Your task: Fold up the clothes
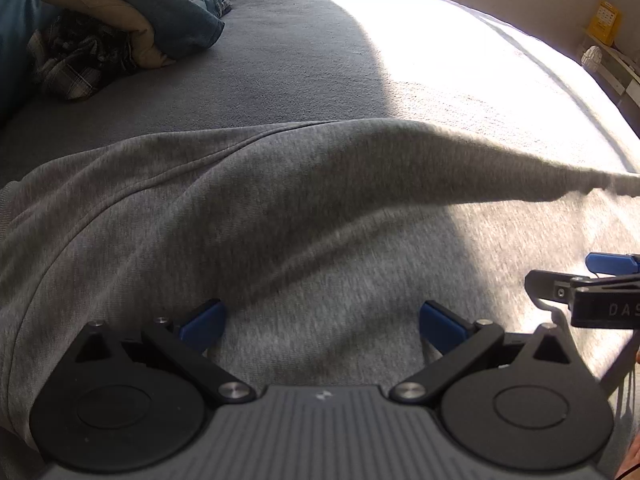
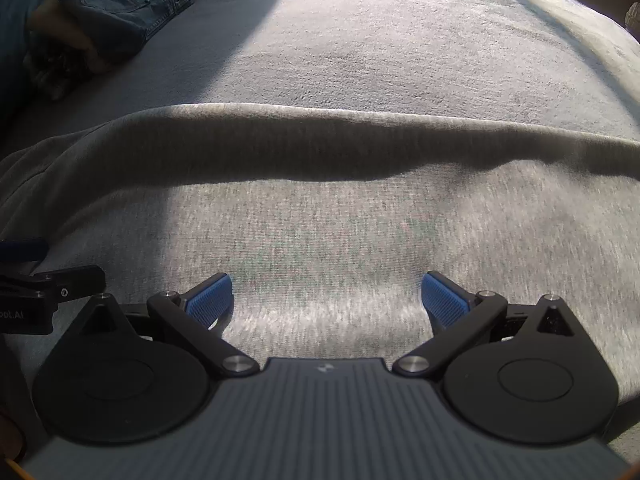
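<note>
Bed (image 2: 400,40), grey cover, half in sun, carries everything. Grey sweatshirt (image 2: 320,220) spread across near side of bed, long raised fold ridge (image 2: 320,148) running across it. Looks soft, thick knit, limp, fairly light, not slippery; will drape and bunch. Best grab probably at the ridge or an outer hem, pinching both layers. Pile of folded clothes (image 1: 132,20) at far left, denim on top, well apart. Left hand-held gripper (image 1: 320,322) jaws wide apart, holding nothing, just above the fabric. Right hand-held gripper (image 2: 326,296) same: spread wide, empty.
</note>
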